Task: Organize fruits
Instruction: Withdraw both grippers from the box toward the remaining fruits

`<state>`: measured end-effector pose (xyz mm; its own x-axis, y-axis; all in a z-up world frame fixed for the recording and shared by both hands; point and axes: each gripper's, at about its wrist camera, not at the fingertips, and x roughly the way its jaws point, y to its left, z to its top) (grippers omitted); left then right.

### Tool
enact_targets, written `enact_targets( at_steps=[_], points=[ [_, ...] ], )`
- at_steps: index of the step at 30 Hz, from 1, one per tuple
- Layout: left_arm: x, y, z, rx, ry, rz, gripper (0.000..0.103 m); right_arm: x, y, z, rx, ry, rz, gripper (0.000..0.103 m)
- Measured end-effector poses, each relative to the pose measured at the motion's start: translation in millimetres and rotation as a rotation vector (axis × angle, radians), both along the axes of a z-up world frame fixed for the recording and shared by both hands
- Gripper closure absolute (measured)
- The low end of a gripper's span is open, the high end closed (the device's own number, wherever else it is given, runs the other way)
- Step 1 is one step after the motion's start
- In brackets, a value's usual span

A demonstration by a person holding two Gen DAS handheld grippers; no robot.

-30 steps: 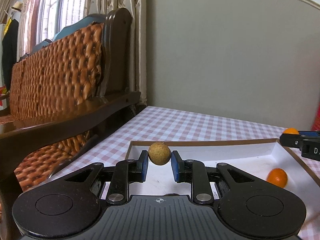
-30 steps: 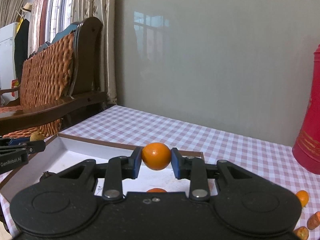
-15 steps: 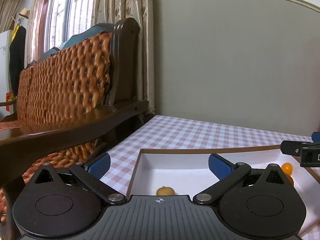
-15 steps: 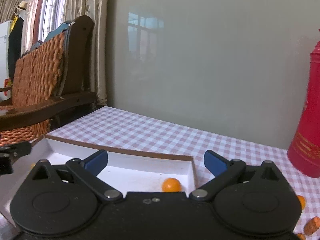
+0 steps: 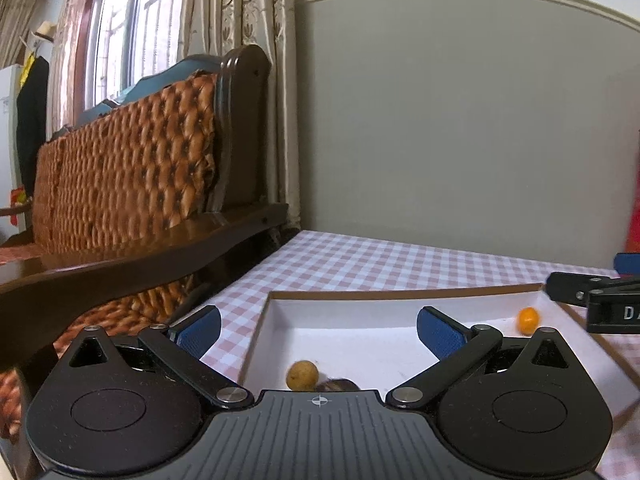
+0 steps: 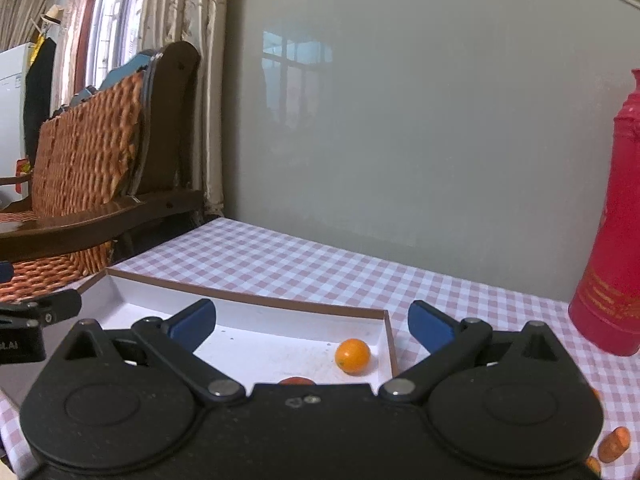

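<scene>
Left gripper (image 5: 318,330) jaws stood spread wide, holding nothing, having just opened; the small tan round fruit (image 5: 302,375) it had pinched now lay in the shallow white cardboard tray (image 5: 272,320). Right gripper (image 6: 312,322) likewise gaped empty after opening, its small orange round fruit (image 6: 352,356) resting near the tray's right wall — both deliveries apparently done.

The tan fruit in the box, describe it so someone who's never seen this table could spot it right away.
On the checked tablecloth sits a shallow white box with a brown rim. The tan fruit lies on the box floor near its left wall, just ahead of the open left gripper. It is dull yellowish brown, unlike the bright orange fruit at the box's far right.
</scene>
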<state>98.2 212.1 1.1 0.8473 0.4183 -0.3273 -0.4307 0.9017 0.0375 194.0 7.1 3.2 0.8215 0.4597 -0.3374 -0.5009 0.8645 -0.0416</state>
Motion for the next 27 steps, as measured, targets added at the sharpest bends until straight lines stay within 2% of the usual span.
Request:
enact_targets(
  at_steps=[6,10,13,15,22,27],
  points=[
    [-7.0,-18.2,3.4,0.039,0.01,-0.015,0.0,-23.4,-13.9,5.6,0.016,-0.072,0.008,0.006],
    [-10.8,-31.0,4.7,0.067,0.012,-0.005,0.0,-33.7,-26.0,7.1,0.018,-0.07,-0.003,0.006],
    [-16.3,-36.0,5.1,0.035,0.013,-0.02,0.0,-41.5,-34.1,9.5,0.022,-0.076,-0.012,0.006],
    [-21.4,-41.7,4.9,0.042,0.017,-0.018,0.0,-45.9,-40.2,11.4,0.025,-0.081,-0.02,0.006],
    [-45.1,-64.7,4.7,0.08,0.019,-0.06,0.0,-61.5,-58.7,11.3,0.029,-0.079,-0.049,0.006],
    [-56.2,-77.4,7.1,0.073,0.002,-0.097,0.0,-78.2,-70.8,11.1,0.019,-0.086,-0.057,0.006]
  ],
)
